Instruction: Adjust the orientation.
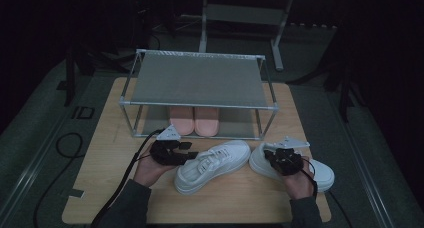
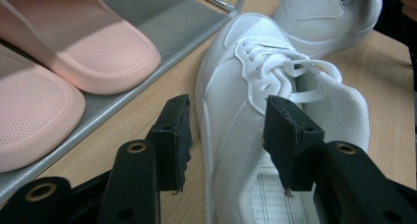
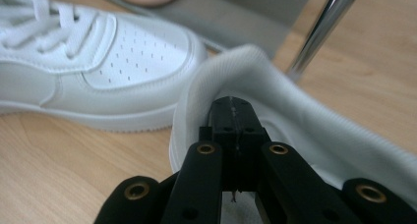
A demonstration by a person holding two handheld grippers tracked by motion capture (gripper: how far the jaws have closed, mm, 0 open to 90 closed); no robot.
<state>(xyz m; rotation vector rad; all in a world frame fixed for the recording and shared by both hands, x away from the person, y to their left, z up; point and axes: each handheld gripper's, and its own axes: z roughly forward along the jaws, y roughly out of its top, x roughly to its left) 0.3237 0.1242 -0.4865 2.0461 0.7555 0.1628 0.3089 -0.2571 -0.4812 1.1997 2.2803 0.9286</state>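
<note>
Right sneaker (image 1: 320,174): on the tabletop (image 1: 240,198) at front right, collar pinched by the right hand-held gripper (image 3: 231,117), jaws clenched on thin padded fabric.
Left sneaker (image 1: 212,165): beside it, toe toward the shoe rack (image 1: 197,78).
Left hand-held gripper (image 2: 223,135): jaws apart, straddling the left sneaker's side wall, nothing grasped.
Pink slippers (image 1: 194,120): on the rack's lower shelf.
Risk, slip: shallow collar grip may let the shoe swing or drop.
Risk, collision: toes may strike the rack frame or slippers.
</note>
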